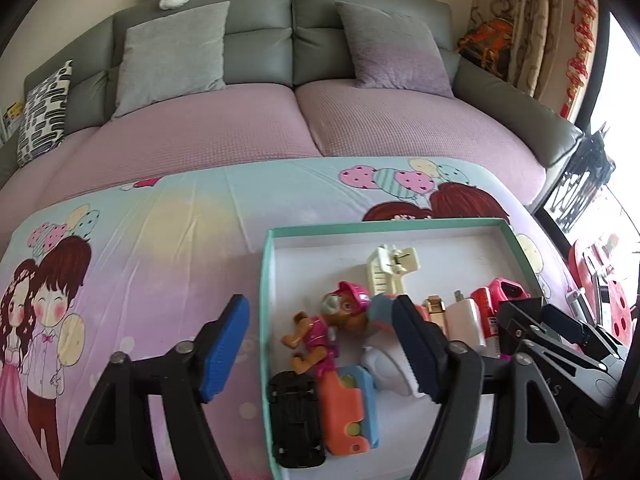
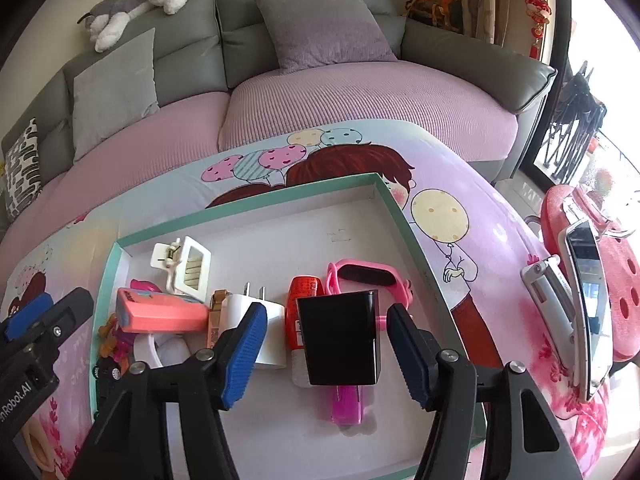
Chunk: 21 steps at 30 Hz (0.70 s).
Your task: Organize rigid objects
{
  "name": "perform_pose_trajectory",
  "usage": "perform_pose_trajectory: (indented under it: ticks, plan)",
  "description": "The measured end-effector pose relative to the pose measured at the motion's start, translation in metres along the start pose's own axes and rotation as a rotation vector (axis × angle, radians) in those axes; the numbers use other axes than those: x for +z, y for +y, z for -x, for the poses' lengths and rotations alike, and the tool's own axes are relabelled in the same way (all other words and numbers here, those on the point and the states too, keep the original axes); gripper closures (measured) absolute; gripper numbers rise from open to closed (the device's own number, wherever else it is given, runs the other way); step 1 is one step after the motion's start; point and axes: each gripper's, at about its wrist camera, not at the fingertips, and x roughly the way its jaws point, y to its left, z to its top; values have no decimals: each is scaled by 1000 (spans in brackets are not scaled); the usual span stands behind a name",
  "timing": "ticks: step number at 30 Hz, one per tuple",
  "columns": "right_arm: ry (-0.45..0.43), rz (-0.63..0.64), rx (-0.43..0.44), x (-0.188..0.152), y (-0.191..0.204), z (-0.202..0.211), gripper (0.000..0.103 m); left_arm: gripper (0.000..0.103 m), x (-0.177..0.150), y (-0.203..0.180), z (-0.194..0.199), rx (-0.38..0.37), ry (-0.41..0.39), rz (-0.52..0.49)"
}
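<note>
The black box (image 2: 340, 338) stands upright inside the tray (image 2: 256, 202). The right gripper (image 2: 326, 350) points down around it, jaws released. The left gripper (image 1: 320, 346) is released too.

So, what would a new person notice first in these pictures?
First the teal-edged box on the cartoon bedsheet, crowded with small things: a pink toy pup, a white plug and a black cube lying between the open right tool. Behind stands a grey sofa with a plush husky on top.

Box (image 2: 394, 196) on tablecloth (image 2: 460, 184), sofa (image 2: 360, 92) behind. Inside box: charger (image 2: 256, 300) left of bottle (image 2: 306, 292), watch (image 2: 366, 274) right; hair clip (image 2: 186, 264) behind charger.
</note>
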Motion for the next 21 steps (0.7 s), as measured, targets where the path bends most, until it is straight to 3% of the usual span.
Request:
perform_pose_trajectory:
  ticks: [12, 16, 19, 21]
  plan:
    - [-87, 30, 71, -9, 16, 22, 0, 17, -27, 52, 11, 101, -21, 97]
    - [-102, 46, 103, -21, 21, 28, 0, 16, -46, 62, 10, 144, 2, 91]
    - [-118, 61, 107, -32, 25, 32, 0, 16, -55, 67, 19, 170, -22, 96]
    - [-120, 73, 107, -37, 28, 34, 0, 8, -59, 70, 26, 174, -38, 108]
